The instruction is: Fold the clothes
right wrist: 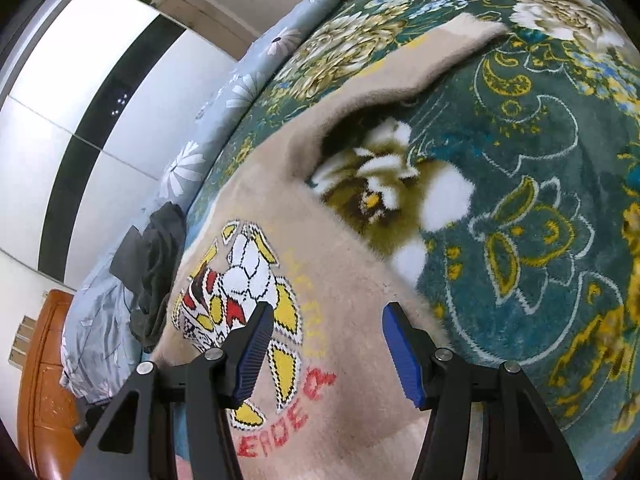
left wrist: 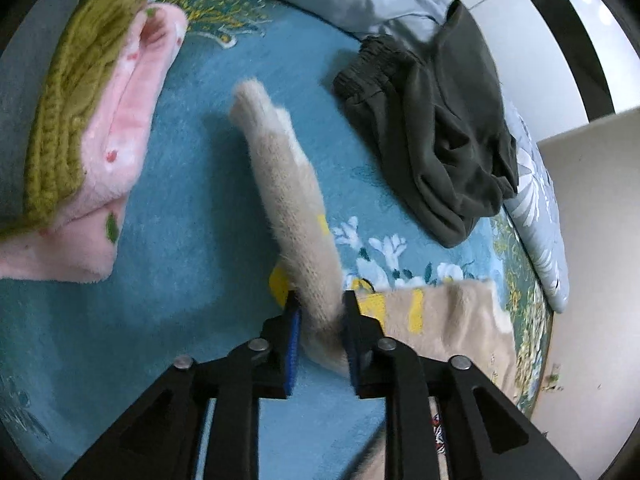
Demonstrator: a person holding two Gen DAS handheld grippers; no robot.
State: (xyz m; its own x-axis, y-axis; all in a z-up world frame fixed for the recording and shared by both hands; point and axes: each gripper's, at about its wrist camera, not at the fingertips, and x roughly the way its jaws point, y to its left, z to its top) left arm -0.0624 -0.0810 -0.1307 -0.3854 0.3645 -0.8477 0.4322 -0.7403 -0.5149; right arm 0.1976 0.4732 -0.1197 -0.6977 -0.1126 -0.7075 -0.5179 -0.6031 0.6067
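A beige sweater lies spread on a floral blanket, filling the lower centre of the right wrist view beneath the right gripper, its jaws spread and empty. At lower centre, the left gripper flanks the beige sleeve; grip unclear.

I see both views evenly lit by soft indoor light with faint shadows. Fisheye bending curves the edges into black corners. The beige sweater looks slightly motion-blurred.
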